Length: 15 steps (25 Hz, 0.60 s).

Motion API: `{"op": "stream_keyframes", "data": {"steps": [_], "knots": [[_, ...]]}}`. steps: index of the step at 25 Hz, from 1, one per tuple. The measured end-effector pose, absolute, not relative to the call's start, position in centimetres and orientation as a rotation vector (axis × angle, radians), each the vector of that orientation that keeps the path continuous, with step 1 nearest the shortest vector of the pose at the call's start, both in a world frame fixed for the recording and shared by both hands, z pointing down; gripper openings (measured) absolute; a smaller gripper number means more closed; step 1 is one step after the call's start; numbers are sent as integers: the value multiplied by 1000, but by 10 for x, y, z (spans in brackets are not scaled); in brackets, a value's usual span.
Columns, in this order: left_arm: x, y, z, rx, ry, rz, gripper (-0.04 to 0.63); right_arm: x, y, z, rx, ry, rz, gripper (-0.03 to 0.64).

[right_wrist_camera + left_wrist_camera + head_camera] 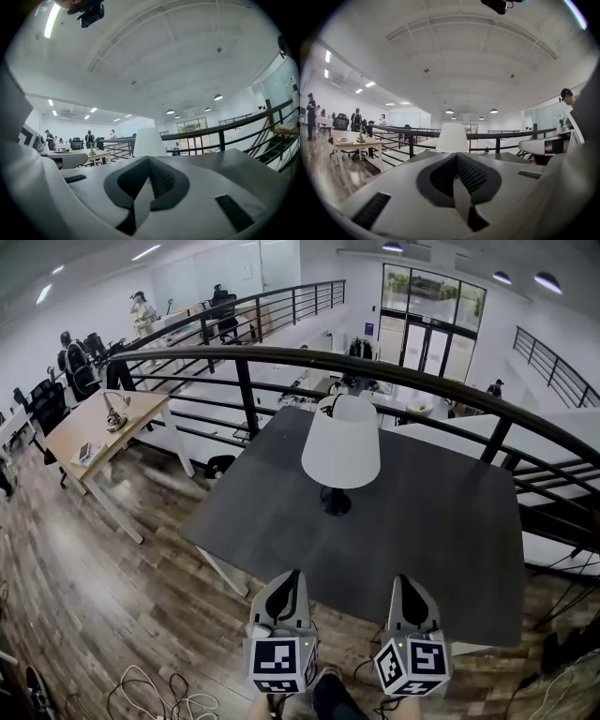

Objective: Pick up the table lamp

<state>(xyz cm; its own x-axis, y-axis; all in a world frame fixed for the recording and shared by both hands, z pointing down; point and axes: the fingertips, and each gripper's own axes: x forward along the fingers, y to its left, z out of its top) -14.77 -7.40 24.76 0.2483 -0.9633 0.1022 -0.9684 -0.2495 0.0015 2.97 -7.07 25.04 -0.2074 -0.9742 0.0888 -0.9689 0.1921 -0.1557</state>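
Observation:
The table lamp [340,451] stands upright near the middle of the dark table [441,531], with a white cone shade and a small black base [335,502]. My left gripper [291,576] and right gripper [405,579] hover side by side over the table's near edge, well short of the lamp. Both are shut with nothing between the jaws. In the left gripper view the shade [452,138] rises straight ahead beyond the shut left gripper [456,155]. The right gripper view shows the shade [148,141] ahead too, just past the shut right gripper [149,159].
A curved black railing [375,367] runs close behind the table. A wooden desk [94,427] stands to the left. Loose cables [155,690] lie on the wood floor near my feet. Several people stand far off at the back left.

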Motion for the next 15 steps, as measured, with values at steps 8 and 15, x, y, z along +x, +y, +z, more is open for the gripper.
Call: {"op": "stream_keyframes", "data": {"steps": [8, 15], "knots": [[-126, -135, 250, 2412, -1884, 94, 17, 49, -136, 256, -1928, 2430, -293, 8], [-117, -157, 256, 2386, -1876, 75, 14, 54, -150, 262, -1919, 2457, -304, 8]]}}
